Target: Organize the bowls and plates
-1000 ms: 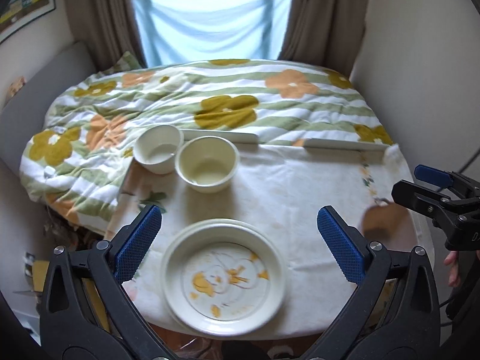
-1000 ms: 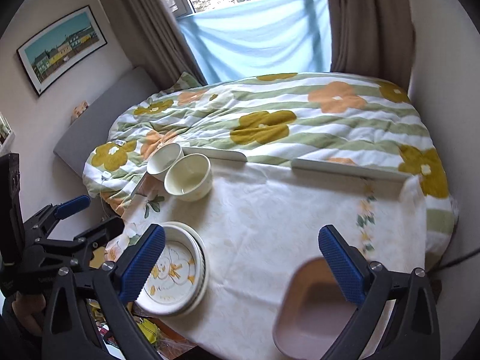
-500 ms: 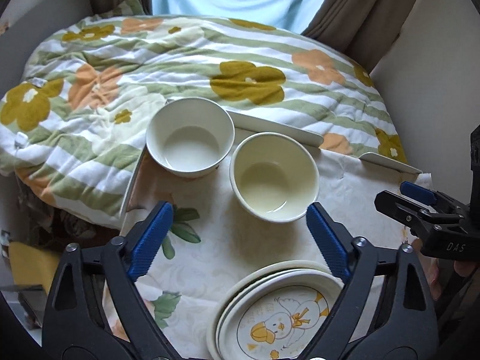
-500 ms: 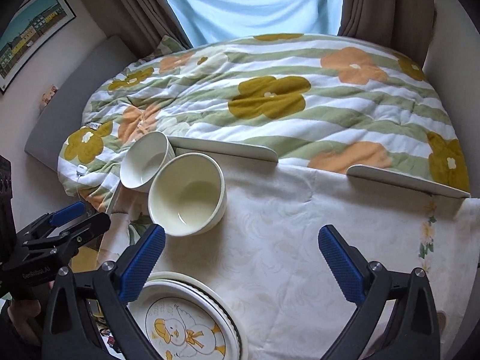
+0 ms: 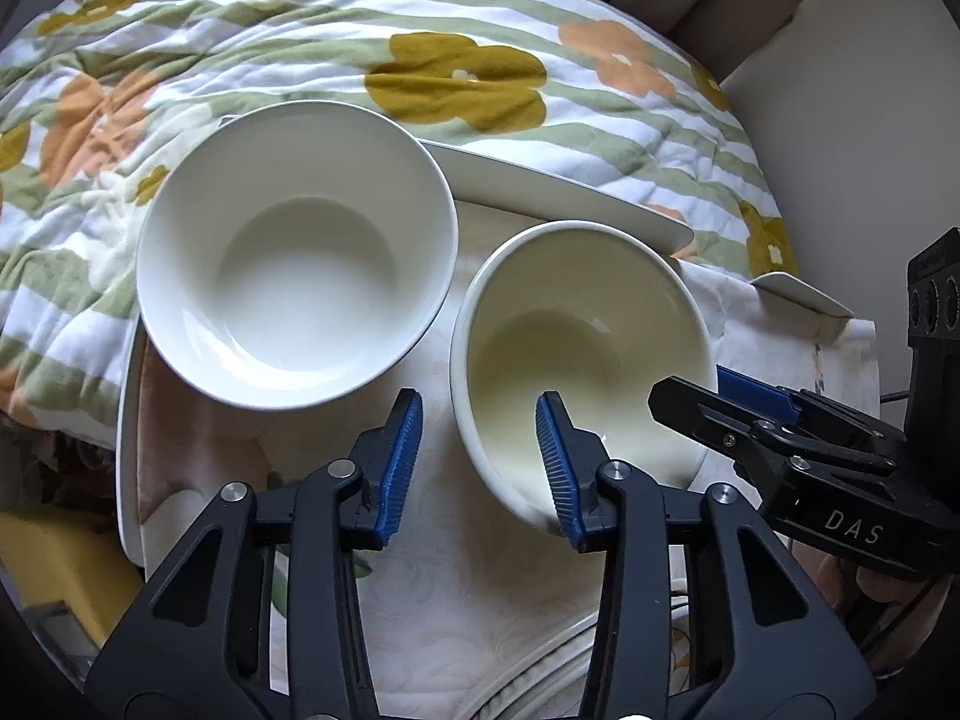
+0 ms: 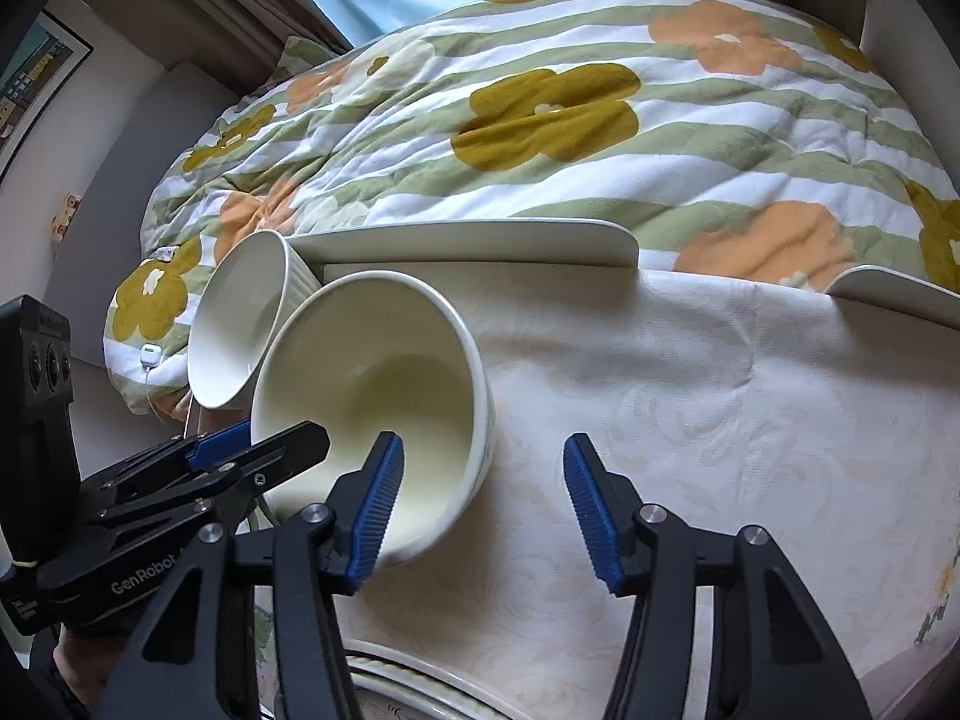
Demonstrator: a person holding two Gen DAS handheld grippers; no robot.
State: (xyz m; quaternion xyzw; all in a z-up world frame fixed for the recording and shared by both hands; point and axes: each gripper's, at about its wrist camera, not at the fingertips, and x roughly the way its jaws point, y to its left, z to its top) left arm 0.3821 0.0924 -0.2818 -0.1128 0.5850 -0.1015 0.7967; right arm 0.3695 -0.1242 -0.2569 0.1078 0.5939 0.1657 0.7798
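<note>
A cream bowl (image 5: 582,348) stands on the tablecloth beside a white bowl (image 5: 294,258). My left gripper (image 5: 478,468) straddles the cream bowl's near left rim, one pad inside and one outside. Its jaws are closing, and a gap still shows on both sides of the wall. My right gripper (image 6: 483,504) straddles the right rim of the same cream bowl (image 6: 384,396), with its left pad inside. It is also closing and its pads are not touching the wall. The white bowl (image 6: 240,324) is ribbed outside. Stacked plates (image 5: 540,678) peek in at the bottom edge.
A floral quilt (image 6: 540,138) lies just behind the table. Raised white edge panels (image 6: 468,243) run along the table's back. Bare tablecloth (image 6: 720,396) stretches to the right of the bowls. Part of a person's hand (image 6: 72,666) shows at the lower left.
Both grippers have come down and forward from above the plates to the cream bowl. Their jaws have narrowed from wide open. The plates have slid to the bottom edge of both views.
</note>
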